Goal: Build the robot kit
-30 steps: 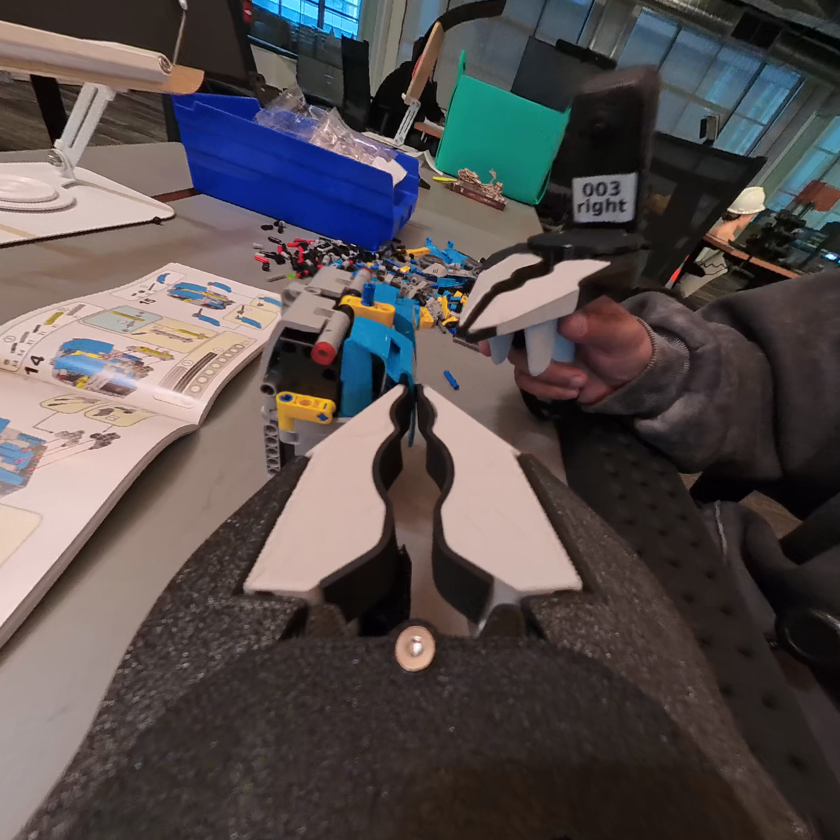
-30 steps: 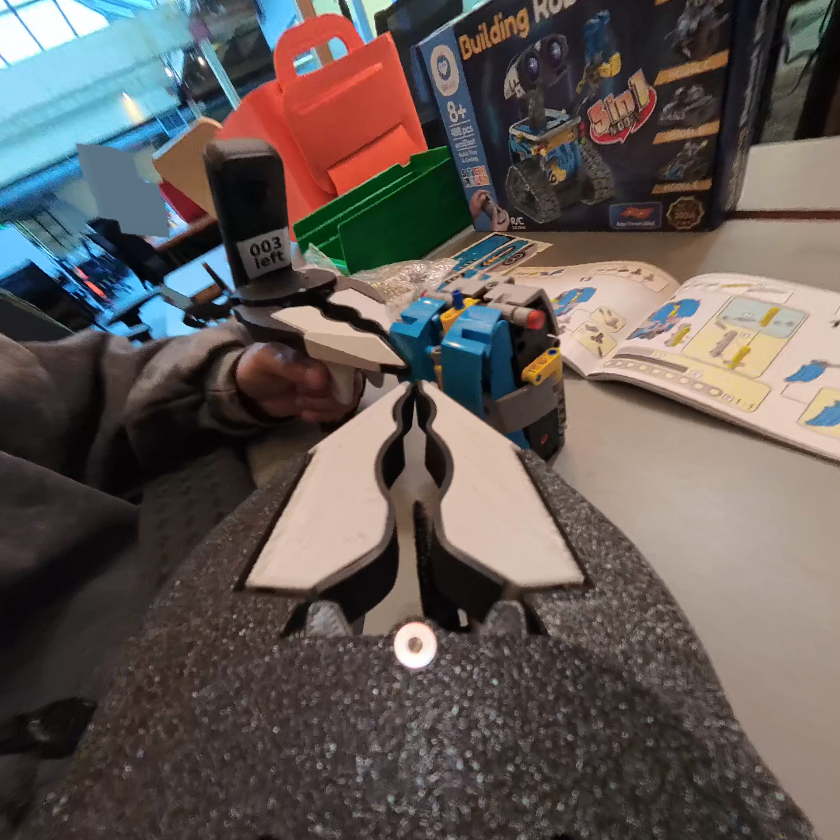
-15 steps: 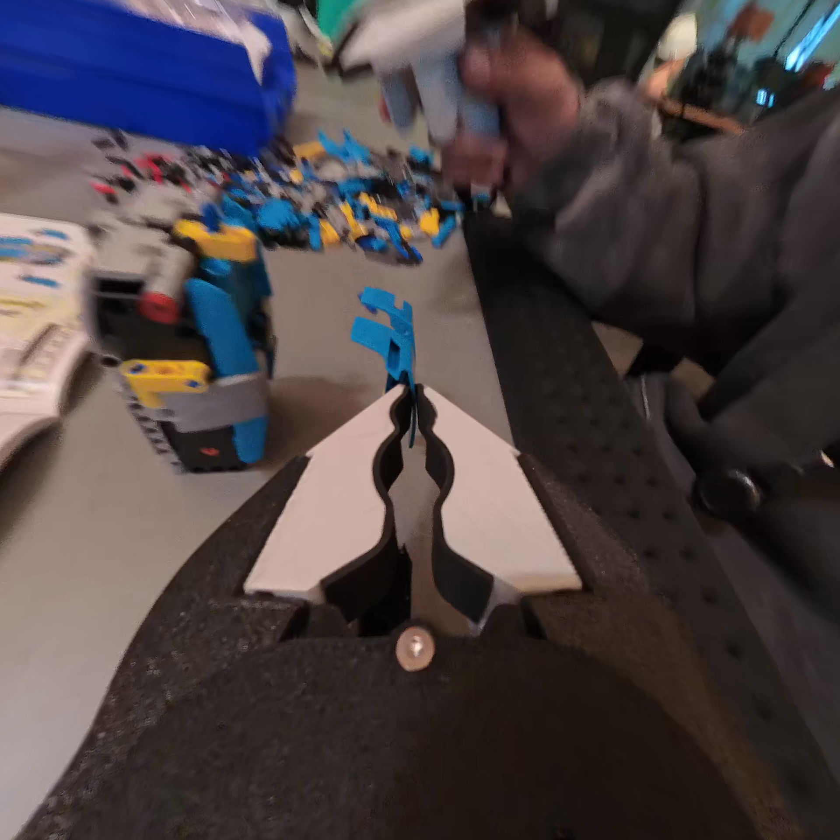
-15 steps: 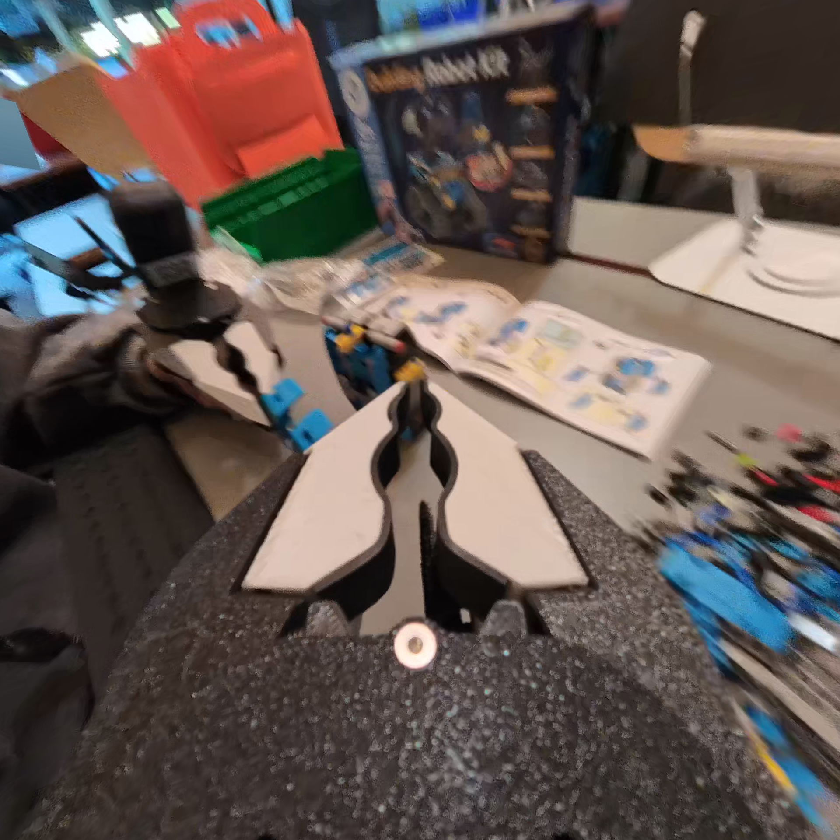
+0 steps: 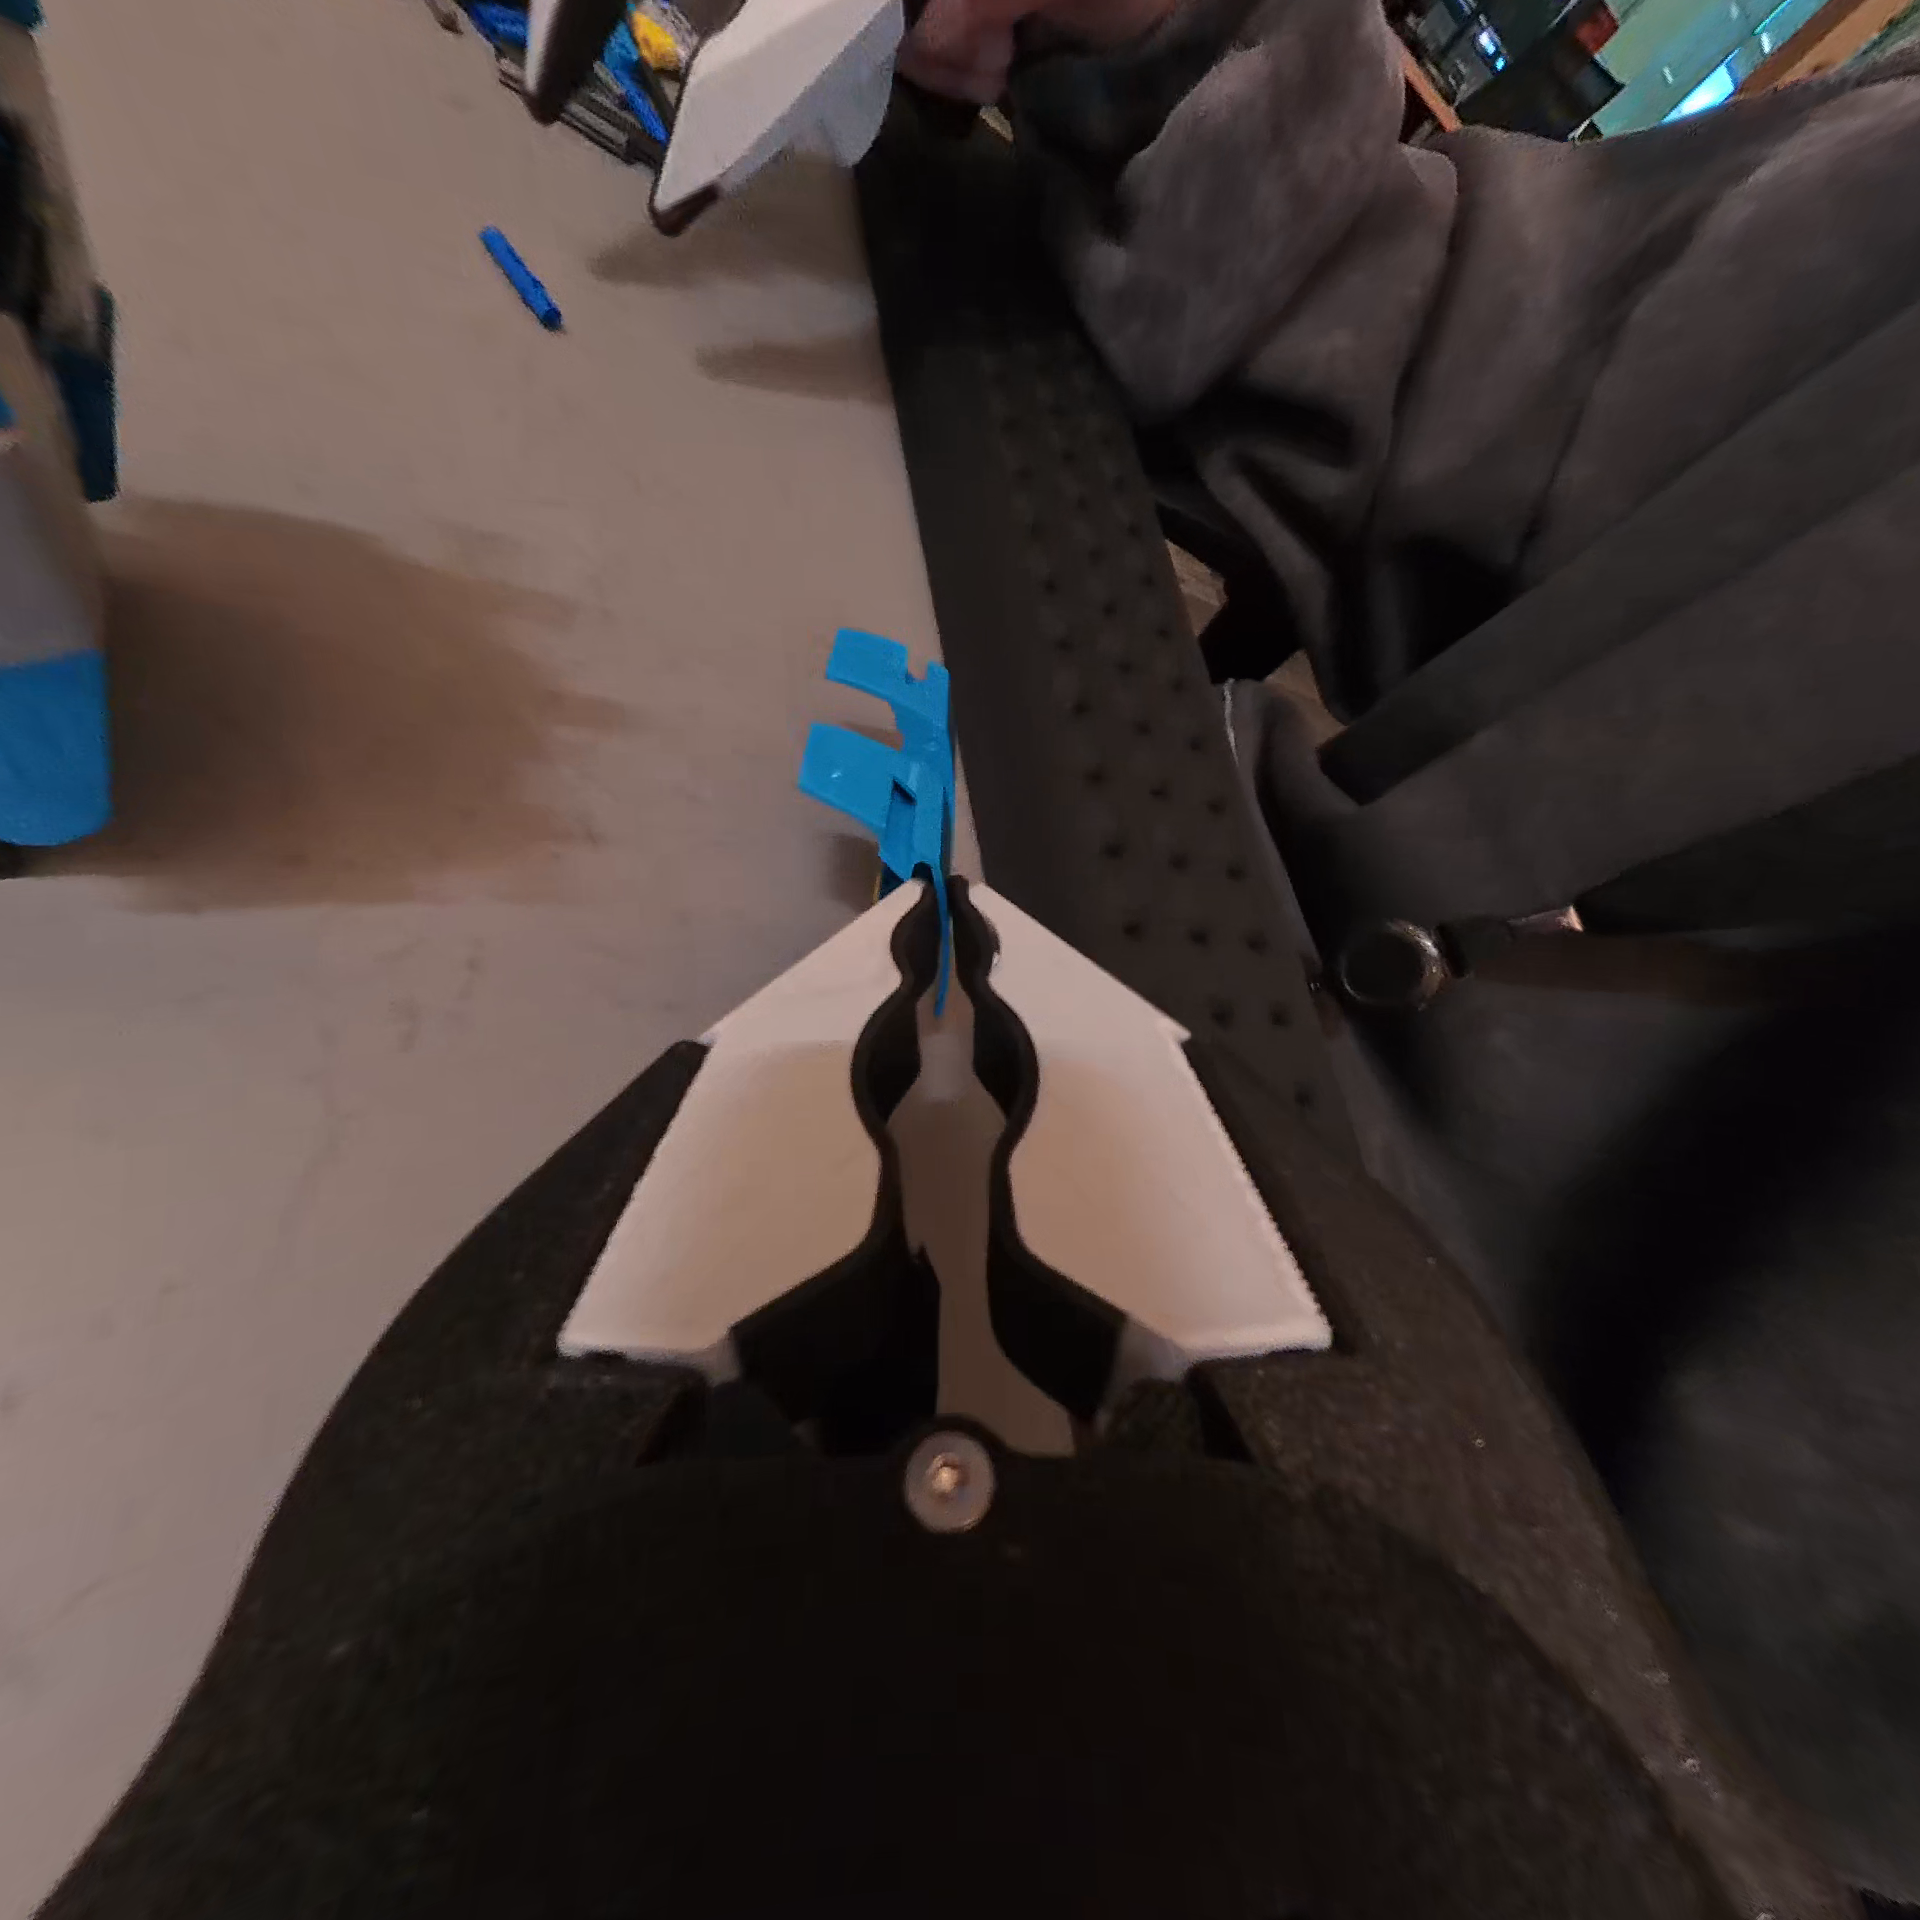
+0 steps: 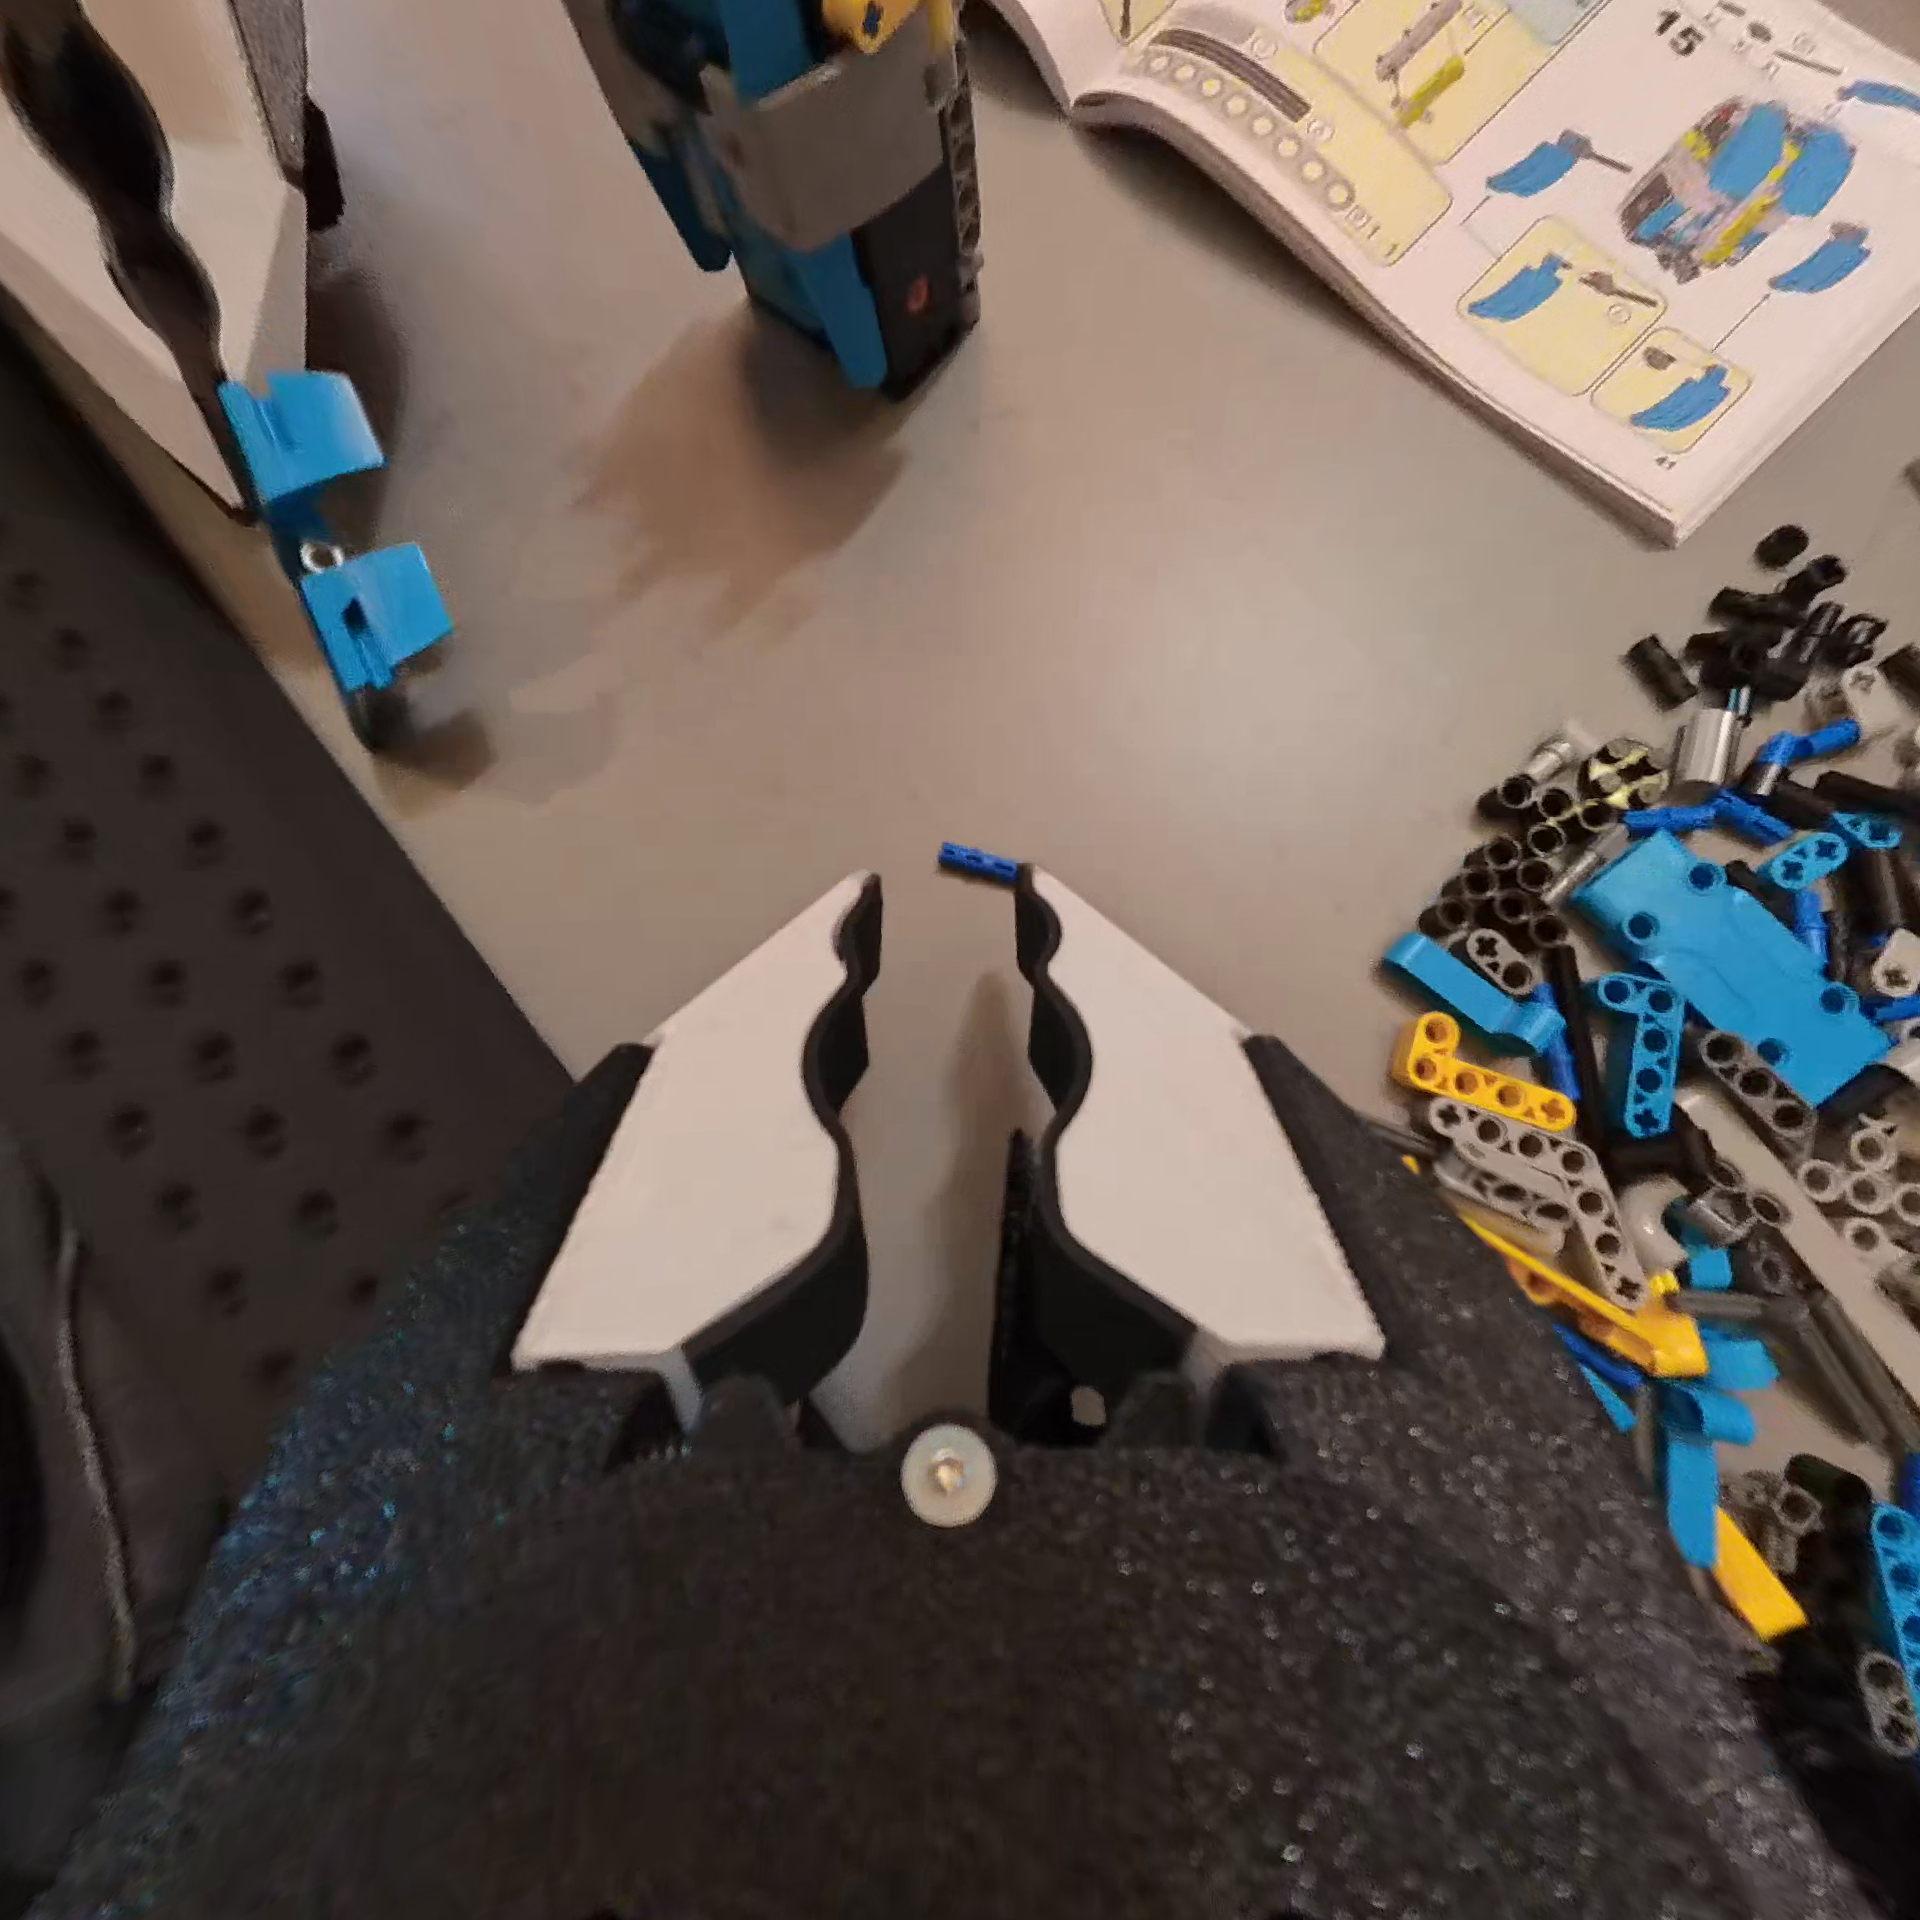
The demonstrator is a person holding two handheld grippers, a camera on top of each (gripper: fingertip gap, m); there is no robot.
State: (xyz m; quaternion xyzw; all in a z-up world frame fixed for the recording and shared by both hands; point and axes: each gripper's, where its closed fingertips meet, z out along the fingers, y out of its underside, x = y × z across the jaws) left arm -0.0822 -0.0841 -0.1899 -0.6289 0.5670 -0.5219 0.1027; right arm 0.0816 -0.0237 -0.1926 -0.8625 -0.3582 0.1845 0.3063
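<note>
Left gripper (image 5: 940, 914): clamped on the thin edge of a blue clip piece (image 5: 883, 748), low over the bench (image 5: 468, 1039) and close to its near edge, beside the black perforated mat (image 5: 1091, 675).
Blue clip piece: bright blue plastic with two curved tabs fanning to one side of a narrow spine; in the right wrist view a small metal eyelet shows between the tabs. Only the sliver of spine sits between the pads.
Risk, left side: with so little of it pinched, I reckon the piece could twist or pop out if it knocks the bench or the mat.
Right gripper (image 6: 948, 894): jaws apart and empty, tips just above the bench, a small blue pin (image 6: 977, 862) lying just beyond them and nearest the right fingertip.
Risk, right side: the pin is tiny and round-looking; a closing finger might flick it away or roll it instead of catching it.
Loose parts pile (image 6: 1683, 1039): blue, black, grey and yellow pieces heaped at the right of that gripper; a wide sweep could scatter them.
Part-built model (image 6: 831, 187): blue, grey and black, standing farther back, apart from both grippers.
Instruction booklet (image 6: 1507, 208): open, lying beyond, at the far right.
</note>
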